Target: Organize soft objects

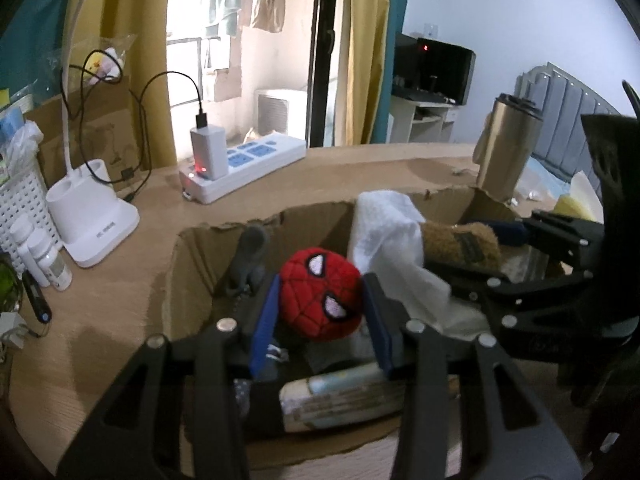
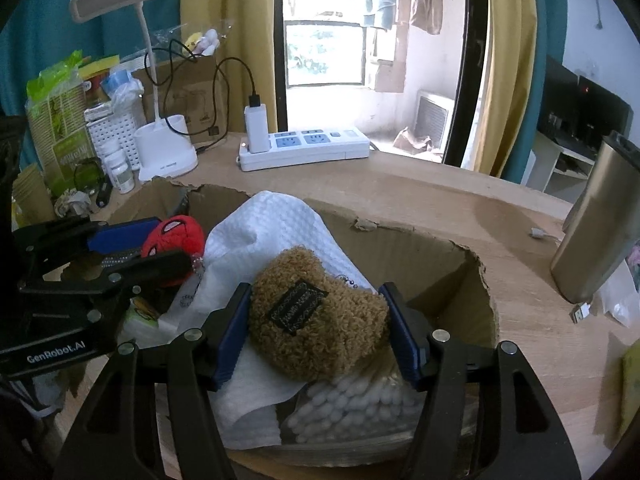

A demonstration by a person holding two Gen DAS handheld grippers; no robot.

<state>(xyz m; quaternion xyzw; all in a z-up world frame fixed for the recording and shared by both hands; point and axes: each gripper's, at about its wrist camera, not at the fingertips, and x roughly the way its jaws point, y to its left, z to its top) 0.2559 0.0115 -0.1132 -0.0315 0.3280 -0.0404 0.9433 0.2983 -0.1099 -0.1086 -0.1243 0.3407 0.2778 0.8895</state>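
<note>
left wrist view: left gripper (image 1: 322, 312) pads clamp red spider-man plush (image 1: 320, 294), frame center; right gripper (image 2: 316, 334) grasps brown fuzzy plush (image 2: 316, 320) over cardboard box (image 2: 440, 248).

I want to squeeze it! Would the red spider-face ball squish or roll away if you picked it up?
The red plush ball looks like stitched fuzzy fabric, so it would probably squish and spring back. It looks light for its size. It is round, so it might roll on a flat desk, but here it sits between the left gripper's blue pads inside the cardboard box, which should stop it.
</note>
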